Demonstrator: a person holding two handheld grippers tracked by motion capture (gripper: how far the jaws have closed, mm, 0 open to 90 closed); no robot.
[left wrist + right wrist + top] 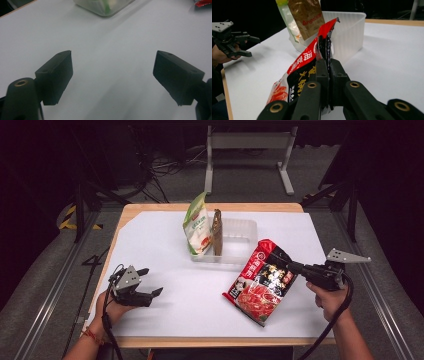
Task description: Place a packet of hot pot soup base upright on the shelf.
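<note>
Left gripper [150,292], at 8 o'clock on the white table [165,240], nearest the person: held low over the sheet, jaws spread wide with bare white surface between them in the left gripper view, nothing held. Right gripper [290,266], at 4 o'clock: jaws clamped tight on the edge of the red-and-black packet [262,282]; the right gripper view shows the packet's edge pinched flat between the two black pads [322,70]. Packet: large printed pouch, red and black with white lettering, lying tilted just right of the table's centre, its upper right corner in the grip, its lower end toward 5 o'clock. Clear plastic tub [240,237], at 12 o'clock, just beyond the packet. Contents, standing upright at its left end: one green-and-white pouch [196,227] and one brown pouch [217,232], side by side.
</note>
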